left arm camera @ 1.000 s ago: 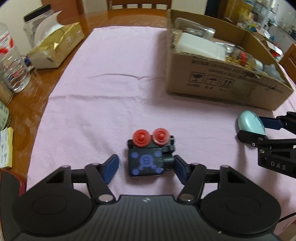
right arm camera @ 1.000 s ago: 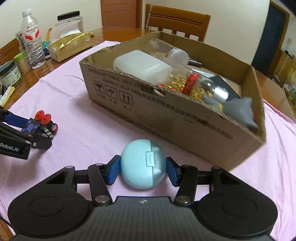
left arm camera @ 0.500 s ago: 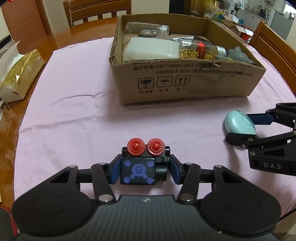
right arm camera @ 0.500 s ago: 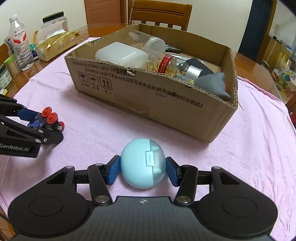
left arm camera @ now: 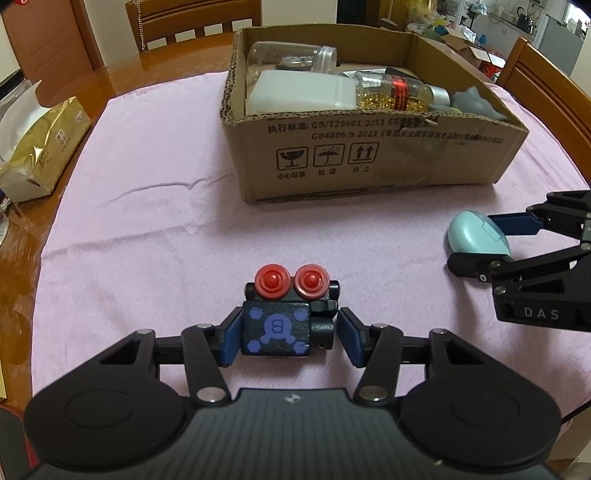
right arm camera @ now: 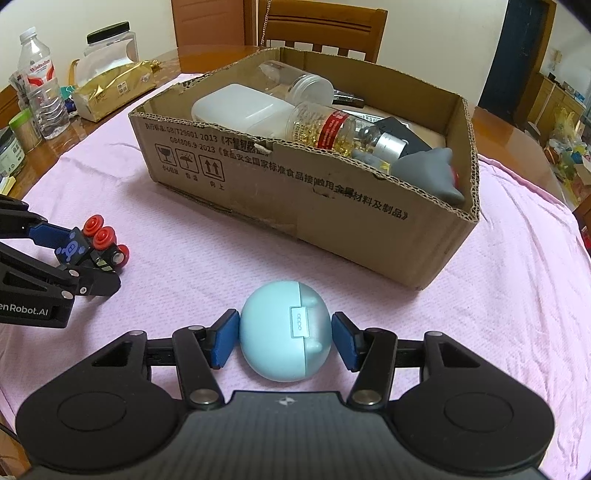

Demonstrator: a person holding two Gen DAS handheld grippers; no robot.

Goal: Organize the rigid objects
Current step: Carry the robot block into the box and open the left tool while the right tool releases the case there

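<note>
My left gripper (left arm camera: 287, 336) is shut on a black toy block (left arm camera: 282, 321) with two red knobs and blue marks, held over the pink cloth. It also shows at the left of the right wrist view (right arm camera: 86, 251). My right gripper (right arm camera: 282, 338) is shut on a light blue rounded earbud case (right arm camera: 284, 334); the case also shows at the right of the left wrist view (left arm camera: 476, 236). A cardboard box (left arm camera: 369, 162) stands ahead, holding a white container, clear jars, a bottle of gold capsules and a grey toy.
A pink cloth (left arm camera: 155, 206) covers the wooden table. A gold tissue pack (left arm camera: 40, 147) lies at the left. A water bottle (right arm camera: 40, 88), a clear jar and small tins stand on the far left edge. Wooden chairs (right arm camera: 321, 29) stand behind the box.
My left gripper closed on the toy block and swung round to face the box. My right gripper kept hold of the blue case and rose a little, so the box looks lower and farther.
</note>
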